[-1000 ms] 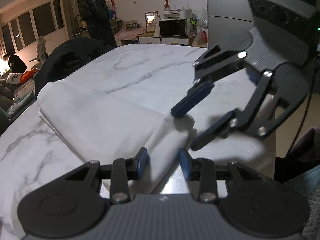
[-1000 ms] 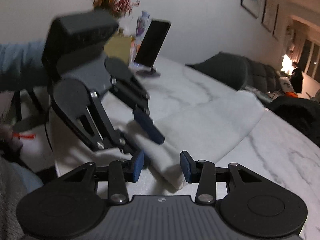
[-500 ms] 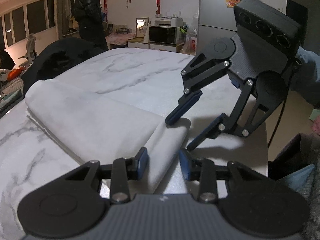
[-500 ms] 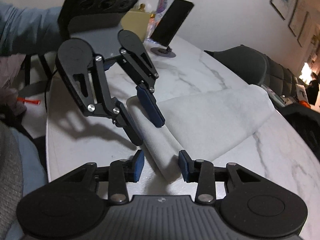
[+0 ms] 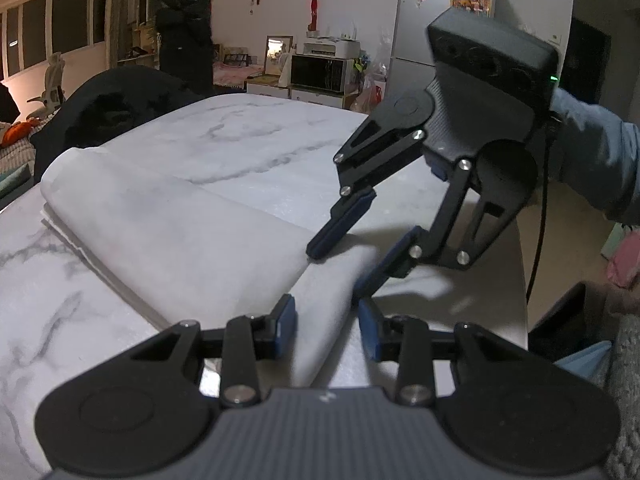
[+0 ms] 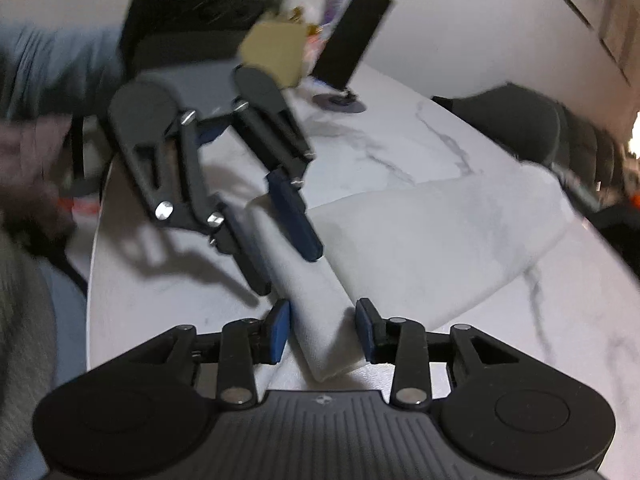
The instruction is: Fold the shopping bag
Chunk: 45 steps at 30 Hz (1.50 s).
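Note:
A white shopping bag (image 5: 180,236) lies folded flat on the marble table (image 5: 256,148), with a narrow folded strip at its near end. My left gripper (image 5: 326,328) is open, its blue pads on either side of that strip. My right gripper (image 5: 338,270) faces it from the far side, open, with its fingertips low over the same strip. In the right wrist view the bag (image 6: 440,240) stretches away to the right. There the right gripper (image 6: 323,328) straddles the strip's end, and the left gripper (image 6: 286,270) straddles it further along. Neither one pinches the cloth.
The table's edge (image 5: 516,280) runs close on the right. A dark coat (image 5: 112,108) hangs over a chair at the far left, and a person (image 5: 184,28) stands behind it. A phone on a stand (image 6: 352,48), a yellow box (image 6: 276,56) and a dark chair (image 6: 520,128) are at the far end.
Both grippers have closed in on the bag's end strip, so it now lies further between each pair of fingers. The right gripper is still moving and its view is blurred.

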Motion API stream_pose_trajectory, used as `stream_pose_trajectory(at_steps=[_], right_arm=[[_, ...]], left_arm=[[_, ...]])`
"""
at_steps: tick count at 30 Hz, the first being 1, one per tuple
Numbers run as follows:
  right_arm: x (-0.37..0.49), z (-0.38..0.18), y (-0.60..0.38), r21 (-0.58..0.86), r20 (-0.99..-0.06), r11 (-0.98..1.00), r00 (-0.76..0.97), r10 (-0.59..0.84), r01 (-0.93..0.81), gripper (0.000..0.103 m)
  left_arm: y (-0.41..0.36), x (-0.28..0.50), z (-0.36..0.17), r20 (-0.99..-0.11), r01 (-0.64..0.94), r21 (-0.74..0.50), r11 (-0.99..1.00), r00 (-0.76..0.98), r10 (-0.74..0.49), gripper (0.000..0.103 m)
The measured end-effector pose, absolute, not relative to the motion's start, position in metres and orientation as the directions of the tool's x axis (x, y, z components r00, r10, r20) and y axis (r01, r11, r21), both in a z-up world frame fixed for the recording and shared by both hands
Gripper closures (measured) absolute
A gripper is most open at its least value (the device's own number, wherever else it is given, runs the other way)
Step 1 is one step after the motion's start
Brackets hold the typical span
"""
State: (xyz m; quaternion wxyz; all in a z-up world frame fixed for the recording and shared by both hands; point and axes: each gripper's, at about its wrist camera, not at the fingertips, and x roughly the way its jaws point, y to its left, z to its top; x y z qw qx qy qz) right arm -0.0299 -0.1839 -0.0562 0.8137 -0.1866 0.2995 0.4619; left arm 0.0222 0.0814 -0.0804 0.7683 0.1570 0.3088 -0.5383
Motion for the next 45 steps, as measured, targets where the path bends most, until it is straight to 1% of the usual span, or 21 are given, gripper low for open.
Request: stream_pose_trajectory(at_steps=[2, 7, 10, 13, 19, 23, 28, 34, 39, 45], right_arm=[[-0.026, -0.058, -0.190, 0.038, -0.642, 0.539, 0.393, 0.659, -0.842, 0.068], [-0.028, -0.058, -0.192, 0.108, -0.628, 0.597, 0.411, 0.661, -0.795, 0.067], [-0.034, -0.056, -0.189, 0.114, -0.634, 0.620, 0.424, 0.647, -0.777, 0.068], [-0.041, -0.055, -0.189, 0.126, -0.637, 0.633, 0.427, 0.642, -0.764, 0.067], [-0.070, -0.051, -0.188, 0.102, -0.659, 0.636, 0.427, 0.619, -0.765, 0.068], [-0.084, -0.052, -0.191, 0.111, -0.653, 0.646, 0.435, 0.620, -0.755, 0.068], [-0.080, -0.056, -0.202, 0.185, -0.622, 0.648, 0.422, 0.659, -0.739, 0.068], [-0.083, -0.057, -0.206, 0.203, -0.608, 0.645, 0.422, 0.673, -0.736, 0.068], [-0.077, -0.058, -0.209, 0.248, -0.603, 0.643, 0.403, 0.688, -0.725, 0.068], [-0.074, -0.058, -0.211, 0.280, -0.606, 0.634, 0.379, 0.699, -0.721, 0.068]], left_arm=[[0.084, 0.024, -0.081, -0.635, 0.921, -0.106, 0.376, 0.228, -0.738, 0.071], [0.087, 0.026, -0.082, -0.624, 0.915, -0.131, 0.382, 0.223, -0.749, 0.071], [0.084, 0.027, -0.080, -0.632, 0.910, -0.137, 0.392, 0.224, -0.742, 0.071], [0.078, 0.017, -0.078, -0.649, 0.914, -0.096, 0.395, 0.243, -0.721, 0.071], [0.074, -0.002, -0.077, -0.656, 0.932, -0.087, 0.352, 0.212, -0.724, 0.071], [0.072, -0.015, -0.076, -0.661, 0.943, -0.082, 0.323, 0.191, -0.726, 0.071], [0.076, -0.018, -0.076, -0.658, 0.945, -0.097, 0.313, 0.175, -0.732, 0.071], [0.083, -0.018, -0.075, -0.652, 0.944, -0.121, 0.308, 0.159, -0.742, 0.071], [0.088, -0.015, -0.075, -0.647, 0.941, -0.144, 0.305, 0.144, -0.749, 0.071], [0.086, -0.014, -0.075, -0.646, 0.944, -0.147, 0.296, 0.135, -0.751, 0.071]])
